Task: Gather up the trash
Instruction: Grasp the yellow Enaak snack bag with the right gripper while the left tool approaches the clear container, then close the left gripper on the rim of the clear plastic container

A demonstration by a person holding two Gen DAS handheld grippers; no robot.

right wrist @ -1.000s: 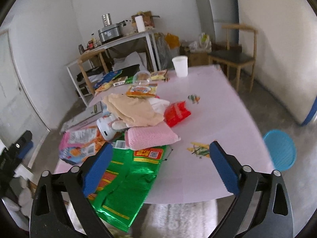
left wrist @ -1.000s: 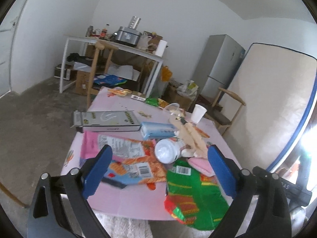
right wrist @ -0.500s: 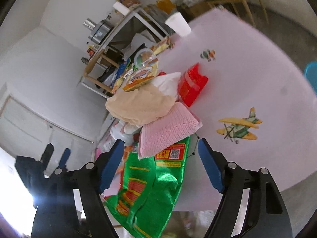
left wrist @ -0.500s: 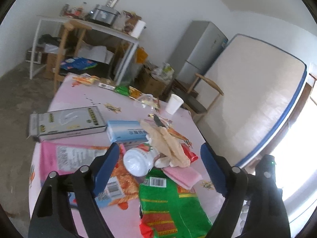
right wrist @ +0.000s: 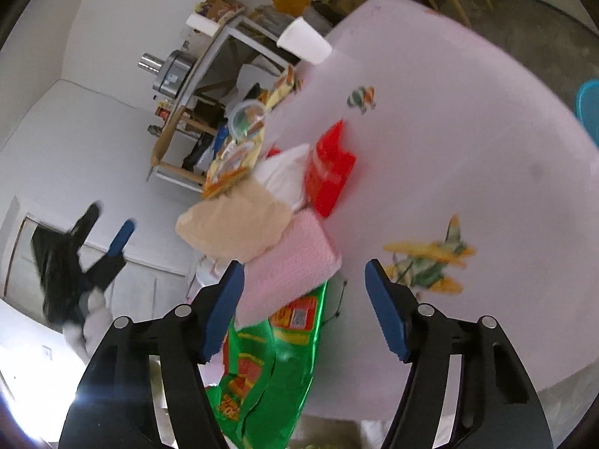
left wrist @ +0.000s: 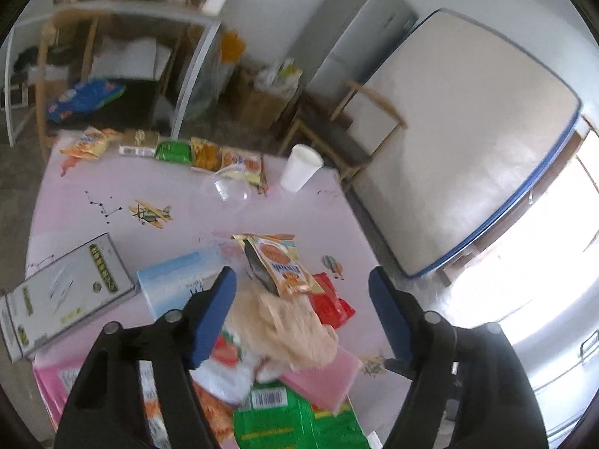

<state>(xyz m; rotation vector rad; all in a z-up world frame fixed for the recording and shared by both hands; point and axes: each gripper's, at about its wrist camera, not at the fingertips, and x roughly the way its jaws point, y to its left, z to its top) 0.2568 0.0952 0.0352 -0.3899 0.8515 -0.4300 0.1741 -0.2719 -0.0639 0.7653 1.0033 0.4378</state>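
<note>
Both grippers' blue-padded fingers have just been closing yet grip nothing, standing apart over the pile of crumpled beige cloth and green foil wrapper. Only the left view shows the grey carton; only the right view shows the left gripper from outside.

One white cup, one clear dome lid, two boxes, one green bag.

The green snack bag is cut off by the lower frame edge. The white bottle is largely hidden beneath beige cloth. Shelf items are blurred.
</note>
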